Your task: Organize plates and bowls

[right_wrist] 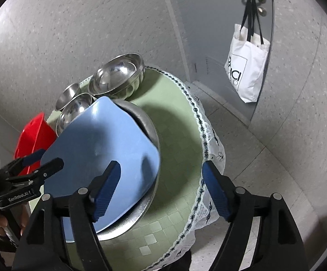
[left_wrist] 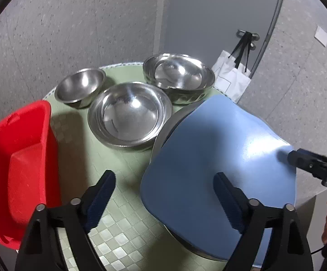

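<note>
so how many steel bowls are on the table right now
4, possibly more nested. A small one sits far left, a medium one mid-table, a large one at the back holding an inner dish, and another under the blue plate.

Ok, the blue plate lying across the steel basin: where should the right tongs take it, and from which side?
Take the blue plate by its thin near edge, where it overhangs the steel basin rim. Come in from the table's near side, one finger over and one under. The plate is flat and tilted, so only its edge gives the open right tongs purchase.
</note>
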The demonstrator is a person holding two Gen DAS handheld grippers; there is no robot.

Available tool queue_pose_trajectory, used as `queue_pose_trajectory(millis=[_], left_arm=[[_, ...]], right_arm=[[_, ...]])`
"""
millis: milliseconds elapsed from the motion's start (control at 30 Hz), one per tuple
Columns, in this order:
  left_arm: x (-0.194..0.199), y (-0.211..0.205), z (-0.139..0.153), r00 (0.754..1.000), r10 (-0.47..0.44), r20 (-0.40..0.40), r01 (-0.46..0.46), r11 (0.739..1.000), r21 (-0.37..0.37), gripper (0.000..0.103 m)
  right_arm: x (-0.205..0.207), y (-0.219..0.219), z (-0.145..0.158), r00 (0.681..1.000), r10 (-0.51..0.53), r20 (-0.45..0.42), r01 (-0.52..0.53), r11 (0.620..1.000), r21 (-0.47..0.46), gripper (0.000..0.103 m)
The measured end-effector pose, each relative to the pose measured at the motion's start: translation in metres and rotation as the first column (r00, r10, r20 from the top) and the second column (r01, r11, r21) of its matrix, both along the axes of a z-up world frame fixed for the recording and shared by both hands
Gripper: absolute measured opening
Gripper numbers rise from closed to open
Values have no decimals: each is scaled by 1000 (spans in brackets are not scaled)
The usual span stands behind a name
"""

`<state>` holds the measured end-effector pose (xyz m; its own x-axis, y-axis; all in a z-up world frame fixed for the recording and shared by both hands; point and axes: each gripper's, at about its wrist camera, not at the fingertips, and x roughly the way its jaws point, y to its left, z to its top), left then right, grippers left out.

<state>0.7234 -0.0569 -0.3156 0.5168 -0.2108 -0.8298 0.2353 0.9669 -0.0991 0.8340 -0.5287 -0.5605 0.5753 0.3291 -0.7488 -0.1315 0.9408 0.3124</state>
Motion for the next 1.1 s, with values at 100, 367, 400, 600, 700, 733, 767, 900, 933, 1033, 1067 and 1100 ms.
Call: queue_pose_trajectory(millis=[100, 367, 400, 600, 700, 733, 767, 900, 933, 1033, 1067, 1100], left_arm=[[4, 3, -10, 999, 3, -52, -4, 1000, -21, 87], [15, -1, -26, 992, -13, -123, 5, 998, -62, 51], [15, -2, -26, 992, -21, -126, 13, 998, -69, 45], [17, -4, -26, 993, -50, -103, 43, 997, -64, 38], [14, -5, -25, 994, -53, -94, 48, 997, -58, 38], [13, -5, -24, 995, -56, -88, 51, 997, -54, 38], [10, -5, -21, 995, -60, -77, 56, 997, -50, 38], [2, -2, -9, 996, -78, -50, 75, 996, -51, 38], [-1, -1, -3, 996, -81, -37, 79, 995, -55, 38], [-9, 7, 11, 996, -88, -5, 88, 994, -63, 38], [-11, 10, 16, 996, -88, 7, 88, 994, -65, 38], [-13, 13, 21, 996, -87, 17, 88, 994, -68, 38]], right_arm=[[7, -1, -15, 998, 10, -57, -6, 998, 69, 77], [15, 11, -35, 993, 64, -104, -48, 987, 151, 63], [16, 12, -36, 992, 71, -106, -54, 986, 157, 56], [13, 22, -35, 990, 97, -99, -82, 986, 147, 31], [10, 24, -34, 991, 98, -94, -85, 988, 132, 31], [8, 25, -33, 991, 97, -89, -85, 988, 126, 31], [6, 26, -31, 992, 96, -81, -86, 989, 120, 32], [-3, 28, -19, 994, 92, -54, -85, 991, 107, 32], [-4, 28, -15, 995, 90, -47, -85, 991, 106, 32], [-10, 32, 0, 996, 88, -19, -86, 992, 95, 32], [-13, 35, 6, 996, 88, -6, -87, 992, 90, 32], [-15, 38, 13, 996, 89, 8, -89, 992, 86, 32]])
